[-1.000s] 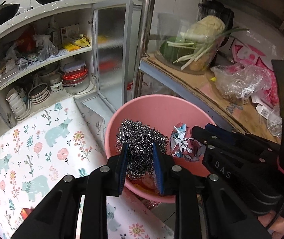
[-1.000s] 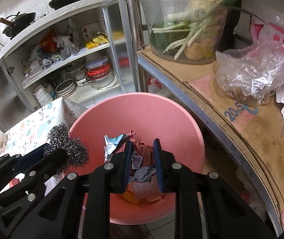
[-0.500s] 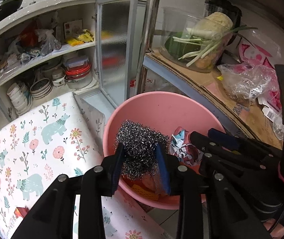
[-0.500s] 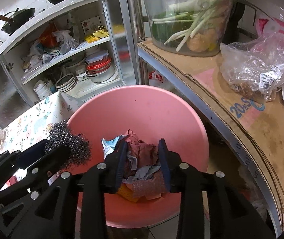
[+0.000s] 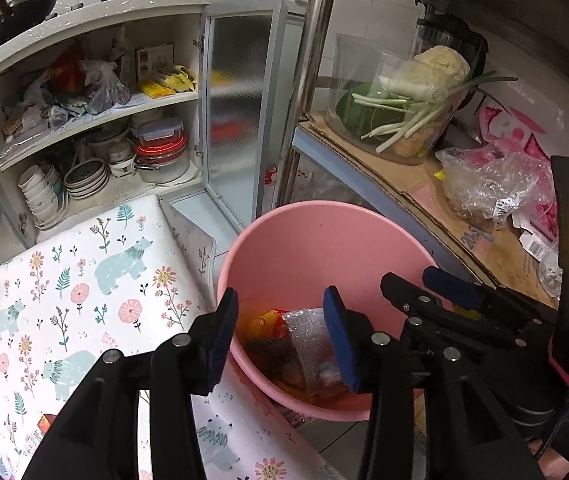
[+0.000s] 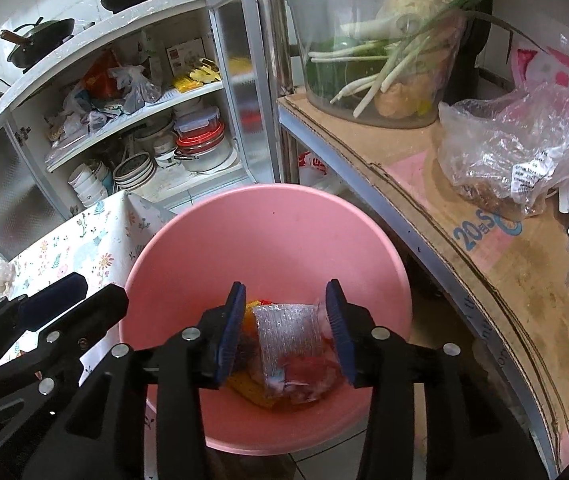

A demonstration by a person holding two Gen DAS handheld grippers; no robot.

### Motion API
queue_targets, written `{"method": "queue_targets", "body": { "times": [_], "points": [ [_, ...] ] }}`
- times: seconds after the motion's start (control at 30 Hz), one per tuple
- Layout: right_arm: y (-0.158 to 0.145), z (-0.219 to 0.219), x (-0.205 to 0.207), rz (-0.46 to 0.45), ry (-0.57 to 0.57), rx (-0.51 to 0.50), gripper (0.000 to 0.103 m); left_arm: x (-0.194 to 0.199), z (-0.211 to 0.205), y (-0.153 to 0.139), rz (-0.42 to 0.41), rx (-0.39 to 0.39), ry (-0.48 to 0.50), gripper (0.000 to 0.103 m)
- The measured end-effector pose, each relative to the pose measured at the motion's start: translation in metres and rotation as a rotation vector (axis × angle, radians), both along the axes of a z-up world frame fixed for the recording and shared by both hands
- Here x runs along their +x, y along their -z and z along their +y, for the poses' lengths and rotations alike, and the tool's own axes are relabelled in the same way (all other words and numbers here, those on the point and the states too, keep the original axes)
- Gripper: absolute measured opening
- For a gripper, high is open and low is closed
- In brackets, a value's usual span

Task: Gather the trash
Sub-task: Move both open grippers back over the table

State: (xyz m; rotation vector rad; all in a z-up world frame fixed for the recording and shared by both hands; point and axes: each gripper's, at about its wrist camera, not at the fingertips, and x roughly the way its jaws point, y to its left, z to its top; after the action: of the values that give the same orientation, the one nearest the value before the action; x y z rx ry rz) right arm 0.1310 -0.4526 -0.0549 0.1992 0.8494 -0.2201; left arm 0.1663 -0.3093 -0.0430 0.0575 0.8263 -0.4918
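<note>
A pink bin (image 5: 316,248) (image 6: 268,240) stands on the floor below both grippers. At its bottom lies trash (image 6: 288,344): a clear bubble-wrap piece (image 5: 308,340), yellow and red scraps and a dark lump. My left gripper (image 5: 282,336) hangs over the bin's near rim. Its jaws are opening and there is nothing between them. My right gripper (image 6: 284,332) is over the middle of the bin, jaws also opening and holding nothing. The bubble wrap shows far below, through the gap. Each gripper appears in the other's view: right gripper (image 5: 408,280), left gripper (image 6: 100,290).
A table with a floral bear cloth (image 5: 84,272) touches the bin on the left. Behind is an open cabinet (image 5: 104,152) of bowls and pots. On the right a cardboard-covered shelf (image 6: 484,260) holds a tub of vegetables (image 6: 380,76) and a plastic bag (image 6: 524,152). A steel pole (image 5: 308,80) rises behind the bin.
Both grippers opened wider. The steel wool left the left gripper's jaws and the crumpled wad left the right's; both dropped into the bin. The hands barely moved.
</note>
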Motion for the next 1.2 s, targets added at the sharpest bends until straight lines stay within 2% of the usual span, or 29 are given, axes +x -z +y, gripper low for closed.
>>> {"method": "queue_targets", "body": {
  "times": [0.3, 0.83, 0.9, 0.97, 1.2],
  "points": [
    [-0.009, 0.008, -0.007, -0.017, -0.023, -0.002, 0.043, -0.013, 0.008, -0.012, -0.028, 0.017, -0.039, 0.044],
    [-0.028, 0.039, -0.028, -0.057, -0.104, 0.009, 0.043, -0.048, 0.05, -0.042, -0.072, 0.023, -0.159, 0.045],
    [-0.03, 0.043, -0.03, -0.062, -0.113, 0.01, 0.043, -0.052, 0.057, -0.045, -0.075, 0.024, -0.174, 0.047],
    [-0.032, 0.048, -0.034, -0.065, -0.124, 0.011, 0.043, -0.056, 0.062, -0.048, -0.08, 0.027, -0.185, 0.053],
    [-0.038, 0.066, -0.043, -0.074, -0.163, 0.017, 0.043, -0.072, 0.084, -0.056, -0.098, 0.029, -0.229, 0.054]
  ]
}}
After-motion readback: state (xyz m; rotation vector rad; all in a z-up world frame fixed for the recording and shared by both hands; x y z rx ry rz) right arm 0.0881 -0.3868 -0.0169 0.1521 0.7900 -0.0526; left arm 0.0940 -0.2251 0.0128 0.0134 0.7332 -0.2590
